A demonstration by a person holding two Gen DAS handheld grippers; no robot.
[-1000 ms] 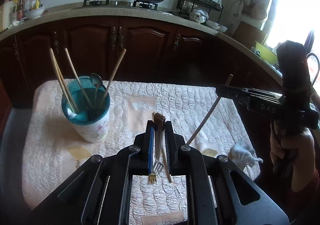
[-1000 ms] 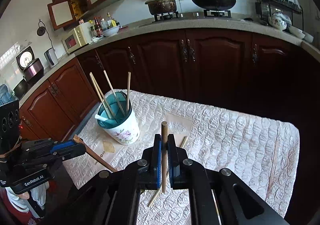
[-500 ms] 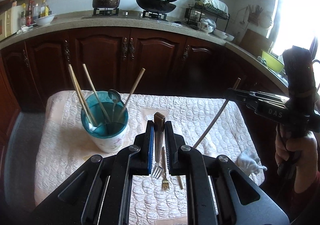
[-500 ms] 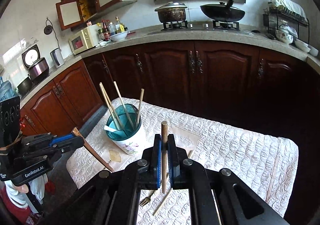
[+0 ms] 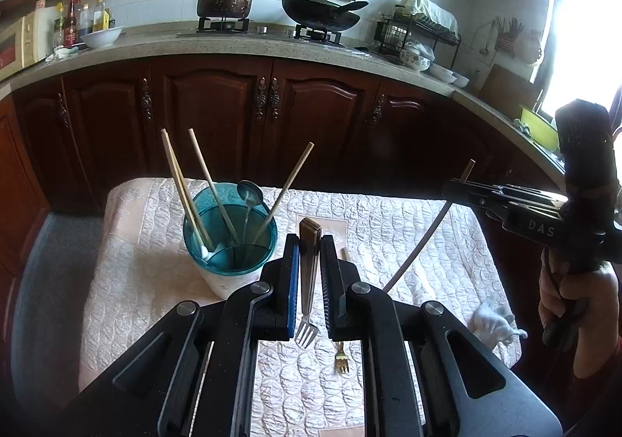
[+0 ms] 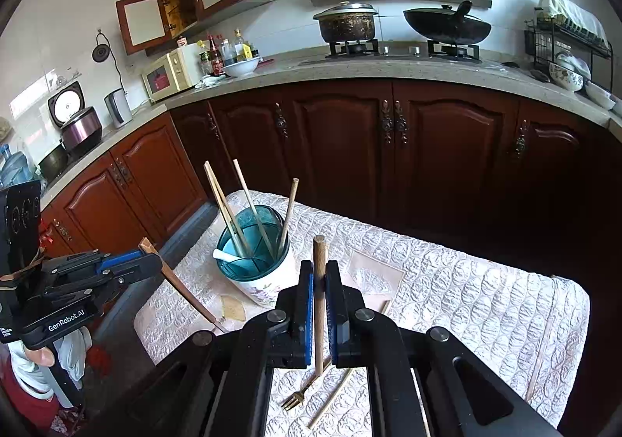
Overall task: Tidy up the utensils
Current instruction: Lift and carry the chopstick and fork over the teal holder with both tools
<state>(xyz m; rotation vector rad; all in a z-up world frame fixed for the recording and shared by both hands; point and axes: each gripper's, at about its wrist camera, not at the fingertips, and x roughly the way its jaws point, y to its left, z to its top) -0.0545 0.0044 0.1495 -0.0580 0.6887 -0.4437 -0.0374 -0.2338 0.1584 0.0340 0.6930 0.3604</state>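
Covering table [image 5: 128, 281]: quilted cloth [image 5: 388, 219]

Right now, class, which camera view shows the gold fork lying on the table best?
The right wrist view: the gold fork shows tines and handle on the quilted cloth. The left wrist view shows only its tines past the left gripper.

left gripper [image 5: 309, 273] gripping silver fork [image 5: 308, 281], tines hanging down | right gripper [image 5: 453, 190] pinching chopstick [image 5: 427, 231] | teal cup [image 5: 229, 238] holding chopsticks, spoon | small gold fork [image 5: 341, 357] lying on quilted cloth [image 5: 136, 281]
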